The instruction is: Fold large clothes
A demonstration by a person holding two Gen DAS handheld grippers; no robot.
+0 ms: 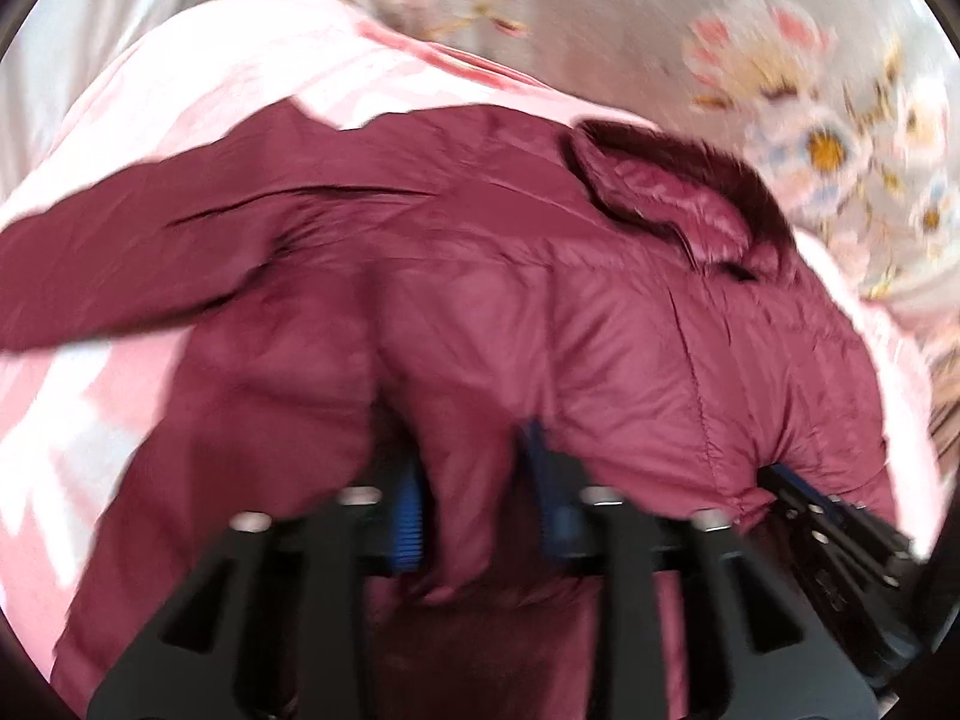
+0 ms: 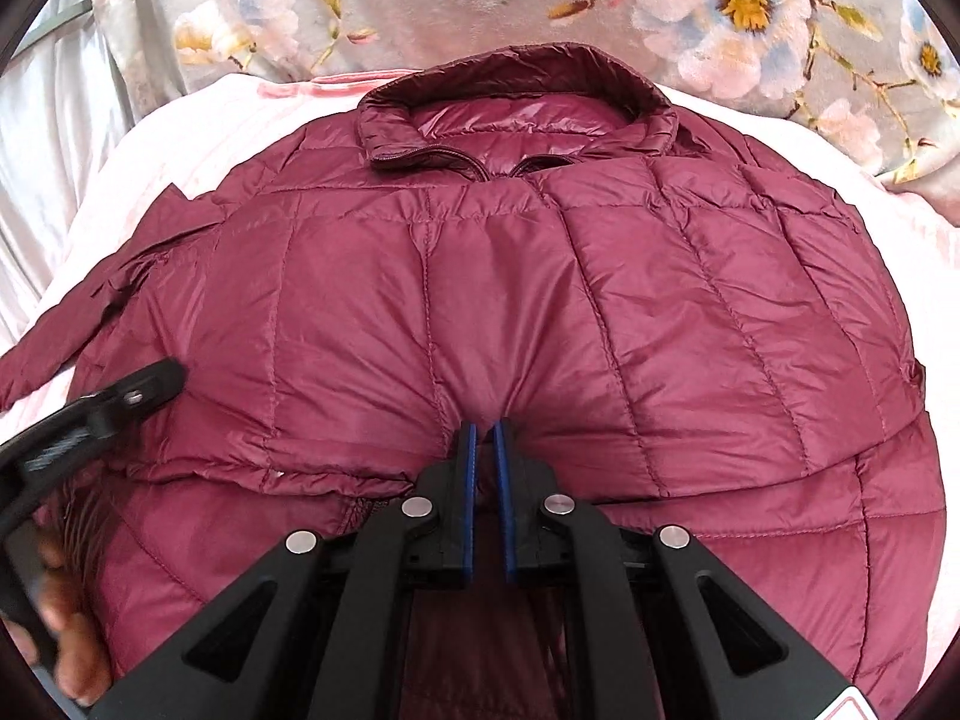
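Observation:
A maroon quilted puffer jacket (image 2: 540, 300) lies on a pink sheet, collar (image 2: 516, 96) at the far side, one sleeve (image 1: 120, 264) stretched out to the left. My right gripper (image 2: 485, 438) is shut on a fold of the jacket's front at its near edge. My left gripper (image 1: 474, 480) has its blue pads either side of a bunch of jacket fabric (image 1: 474, 408) and grips it; this view is blurred. The right gripper also shows in the left wrist view (image 1: 798, 492) at the lower right, and the left gripper shows in the right wrist view (image 2: 144, 384) at the left.
The pink sheet (image 2: 180, 138) covers a bed. A grey floral blanket (image 2: 720, 12) lies beyond the collar. Pale satin cloth (image 2: 54, 138) lies at the far left. A hand (image 2: 66, 618) holds the left gripper's handle.

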